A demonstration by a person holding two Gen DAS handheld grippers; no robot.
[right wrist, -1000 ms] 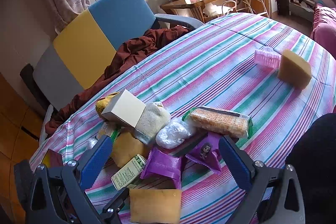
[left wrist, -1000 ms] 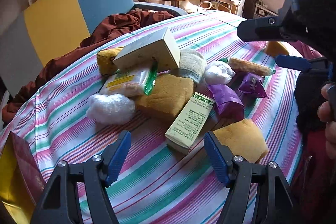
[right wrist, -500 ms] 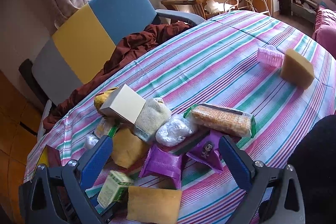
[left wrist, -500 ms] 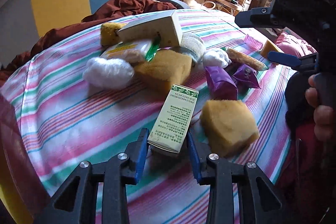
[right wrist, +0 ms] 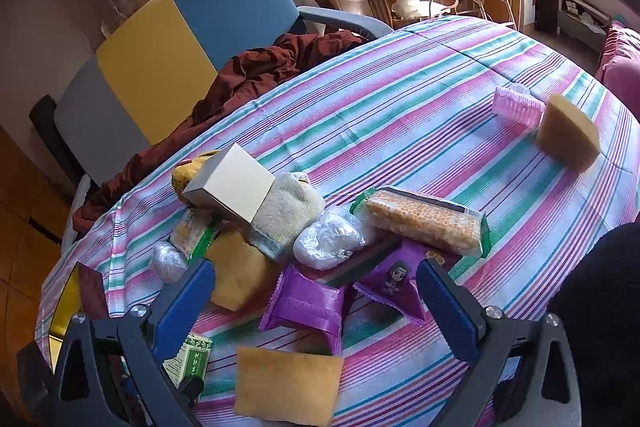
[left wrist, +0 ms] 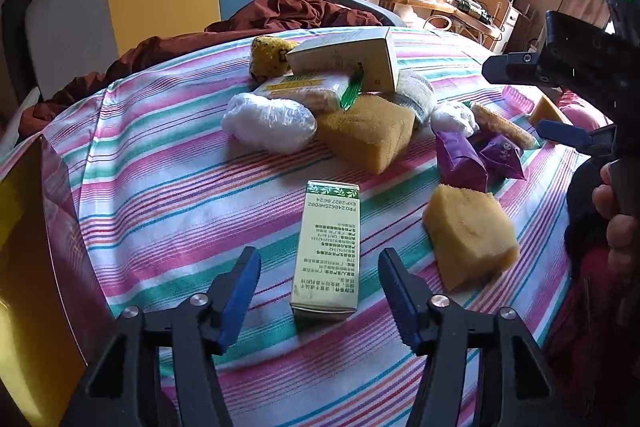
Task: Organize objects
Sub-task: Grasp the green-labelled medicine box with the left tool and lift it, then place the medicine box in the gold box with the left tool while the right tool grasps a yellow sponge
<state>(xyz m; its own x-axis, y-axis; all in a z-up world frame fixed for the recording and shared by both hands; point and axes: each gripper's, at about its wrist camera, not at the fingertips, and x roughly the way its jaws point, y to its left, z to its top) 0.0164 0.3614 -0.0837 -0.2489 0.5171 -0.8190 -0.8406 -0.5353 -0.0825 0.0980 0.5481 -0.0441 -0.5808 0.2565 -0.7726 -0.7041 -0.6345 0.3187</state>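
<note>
A green-and-cream carton (left wrist: 332,211) lies flat on the striped tablecloth (left wrist: 168,187), apart from the pile. My left gripper (left wrist: 318,259) straddles the carton's near end; its jaws are opening and the blue pads (left wrist: 240,287) stand clear of the carton's sides. My right gripper (right wrist: 316,269) hovers open over two purple packets (right wrist: 304,307), holding nothing. A yellow sponge (left wrist: 468,235) lies right of the carton. The carton (right wrist: 190,367) also shows behind the right gripper's left finger.
The pile holds a white box (left wrist: 348,57), a second sponge (left wrist: 368,131), a white plastic bundle (left wrist: 268,123), a rolled cloth (right wrist: 286,215) and a cracker pack (right wrist: 424,227). A pink roller (right wrist: 518,105) and a sponge (right wrist: 568,133) lie far right. A gold-and-maroon bag (left wrist: 28,247) stands at left.
The left gripper shut on the carton, drew it away from the pile toward the near edge, then opened its jaws around it. The right gripper has stayed in place.
</note>
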